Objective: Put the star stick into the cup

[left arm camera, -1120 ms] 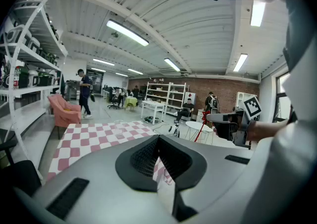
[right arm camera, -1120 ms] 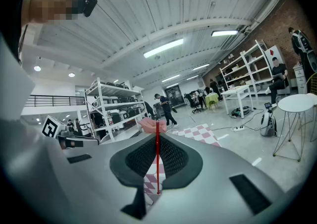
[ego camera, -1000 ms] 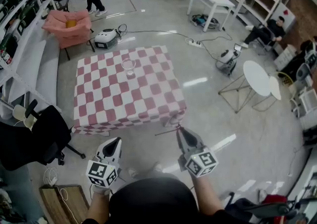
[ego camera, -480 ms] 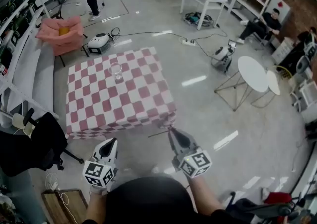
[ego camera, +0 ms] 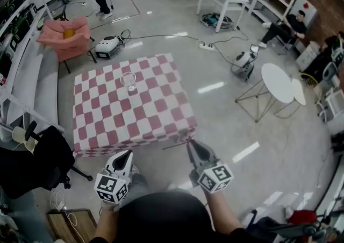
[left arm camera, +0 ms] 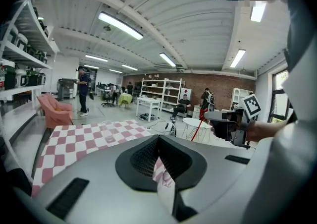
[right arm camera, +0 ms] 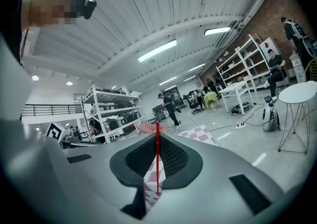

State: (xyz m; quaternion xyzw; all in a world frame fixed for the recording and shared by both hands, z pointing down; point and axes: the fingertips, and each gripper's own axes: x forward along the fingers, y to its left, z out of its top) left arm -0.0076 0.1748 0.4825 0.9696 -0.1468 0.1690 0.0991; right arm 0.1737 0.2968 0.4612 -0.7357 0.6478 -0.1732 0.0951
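Looking down from the head view I get the whole layout. The checked tabletop (ego camera: 145, 121) lies ahead, and the clear cup (ego camera: 128, 81) stands upright on its far half, well apart from both tongs. The left tongs (ego camera: 127, 153) and right tongs (ego camera: 189, 143) sit just short of the near edge, the right one close to the near right corner. That view gives me the star stick (ego camera: 174, 144) only as a thin dark line running leftward from the right tips, roughly along the near edge and out over the floor.

The right gripper view shows what the head view can't. The right tongs (right arm camera: 157, 141) are clamped on the red stick (right arm camera: 157, 166), whose long axis crosses the jaws' line squarely and stands upright in that picture. A pink shape sits at its top end, and I can't tell whether that is the star or an armchair beyond. The left gripper view shows the left tongs (left arm camera: 159, 141) closed together with nothing between them. It also shows the cup (left arm camera: 108, 132) faintly on the cloth ahead, a little left of the jaws' line.

For room, the cloth runs flat and open from the near edge to the cup. Open floor lies right of the tabletop as far as a round white table (ego camera: 279, 83), while a black chair (ego camera: 45, 153) crowds the near left corner
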